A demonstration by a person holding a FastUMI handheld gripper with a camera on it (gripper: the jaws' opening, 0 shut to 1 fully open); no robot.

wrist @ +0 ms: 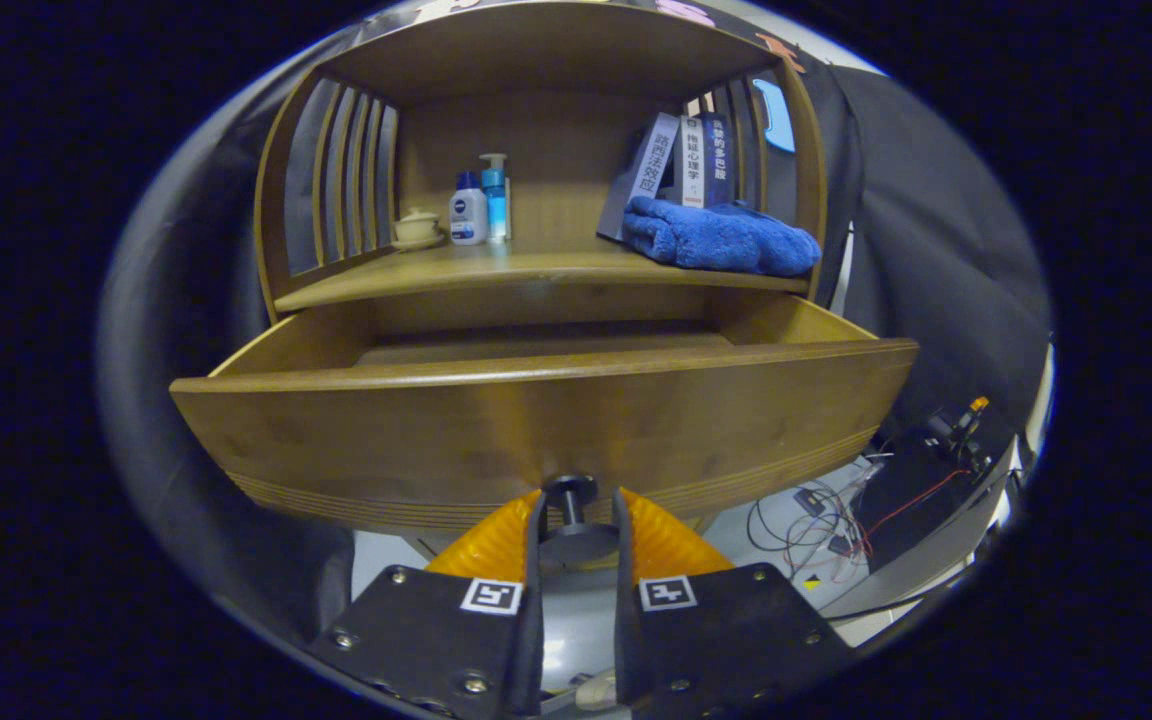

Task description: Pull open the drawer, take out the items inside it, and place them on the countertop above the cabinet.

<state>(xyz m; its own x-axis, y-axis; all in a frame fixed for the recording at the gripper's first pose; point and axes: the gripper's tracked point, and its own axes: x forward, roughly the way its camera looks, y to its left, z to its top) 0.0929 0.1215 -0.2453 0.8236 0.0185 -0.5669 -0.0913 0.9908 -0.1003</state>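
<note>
The tongs (576,520) pinch the drawer knob (572,492) at the lower front edge of the drawer (536,420), which stands pulled out below the worktop (496,268). The drawer front hides most of the interior. On the worktop, a blue towel (721,238) lies at the right edge before books (681,160); two bottles (481,205) and a lidded cup (417,227) stand at the left rear.

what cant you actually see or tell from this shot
- Drawer contents: the gripper view looks from below the rim, so the tall front panel hides the inside.
- Grip on the knob: the gripper fingers sit either side of it, but actual pressing can't be confirmed.
- Behind the blue towel: the lower parts of the books are covered.
</note>
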